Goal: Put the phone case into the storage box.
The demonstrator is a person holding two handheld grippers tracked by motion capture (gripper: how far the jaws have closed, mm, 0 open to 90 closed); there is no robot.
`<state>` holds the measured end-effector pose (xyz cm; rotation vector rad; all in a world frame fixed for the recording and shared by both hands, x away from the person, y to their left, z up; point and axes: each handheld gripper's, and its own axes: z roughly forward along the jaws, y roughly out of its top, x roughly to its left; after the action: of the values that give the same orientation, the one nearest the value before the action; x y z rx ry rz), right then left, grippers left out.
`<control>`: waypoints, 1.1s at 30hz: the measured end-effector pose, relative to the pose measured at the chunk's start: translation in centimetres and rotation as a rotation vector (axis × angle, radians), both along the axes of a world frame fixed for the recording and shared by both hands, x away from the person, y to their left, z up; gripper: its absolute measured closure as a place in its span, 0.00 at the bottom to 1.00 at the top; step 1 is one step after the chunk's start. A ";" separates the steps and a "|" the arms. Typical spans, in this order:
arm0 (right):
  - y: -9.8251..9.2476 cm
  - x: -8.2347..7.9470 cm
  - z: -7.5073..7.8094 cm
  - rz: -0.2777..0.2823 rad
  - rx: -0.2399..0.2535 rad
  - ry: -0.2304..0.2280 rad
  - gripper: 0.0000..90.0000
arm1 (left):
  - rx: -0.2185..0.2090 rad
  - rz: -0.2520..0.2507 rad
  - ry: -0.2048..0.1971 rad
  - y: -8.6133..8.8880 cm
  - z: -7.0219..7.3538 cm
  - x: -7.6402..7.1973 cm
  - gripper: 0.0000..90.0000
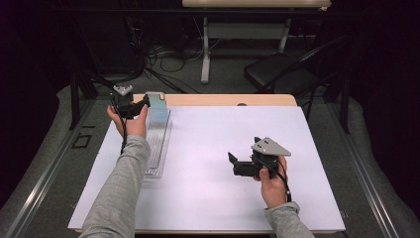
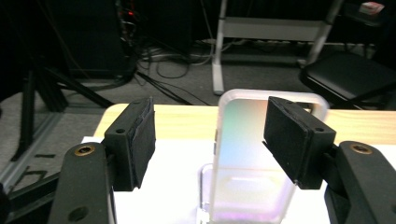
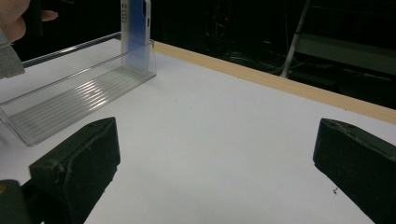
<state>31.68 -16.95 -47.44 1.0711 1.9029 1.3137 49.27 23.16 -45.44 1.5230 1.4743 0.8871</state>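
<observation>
The phone case (image 2: 254,154) stands upright in the far end of a clear plastic rack (image 1: 157,148) that lies along the left edge of the white sheet (image 1: 208,148) covering the table (image 1: 223,100), its far end near the table's far-left corner. In the left gripper view the case is a frosted, translucent shell with rounded corners and a faint rainbow sheen across its flat back, and its foot sits in the rack's slotted end.

It looks light and thin — probably springy at the rim and slick on the back, so a hard squeeze would likely flex it rather than break it. The surest hold is probably across the two long side edges, near the middle of its height, where the rim is stiffest; pinched low, the pads would meet the rack's wall.

The left gripper (image 2: 210,140) is open around the case: the right pad (image 2: 292,135) overlaps its right edge in that view, the left pad stands clear of it, and nothing is gripped. I cannot tell whether the right pad touches.

The right gripper (image 1: 242,163) is held over the middle-right of the sheet, well apart from the rack, jaws wide open and empty — bare sheet lies between its black rubbery pads (image 3: 79,158)

The rack is rigid, glossy and ribbed along its floor, with a low lip at the near side
</observation>
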 end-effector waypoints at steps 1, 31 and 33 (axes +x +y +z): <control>0.0 0.0 0.0 0.000 0.000 -0.001 0.00 | 0.002 -0.010 -0.003 0.0 0.1 -0.2 0.39; 0.2 0.0 0.1 0.018 -0.010 0.005 0.00 | -0.078 -0.342 -0.014 -0.5 3.5 -5.4 0.25; 0.3 0.0 0.0 0.016 -0.013 0.003 0.00 | -0.087 -0.367 -0.012 -0.5 3.7 -5.7 0.23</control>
<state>31.69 -16.69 -47.39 1.0541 1.9230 1.3073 43.53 22.64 -41.76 1.6495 1.1568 0.6044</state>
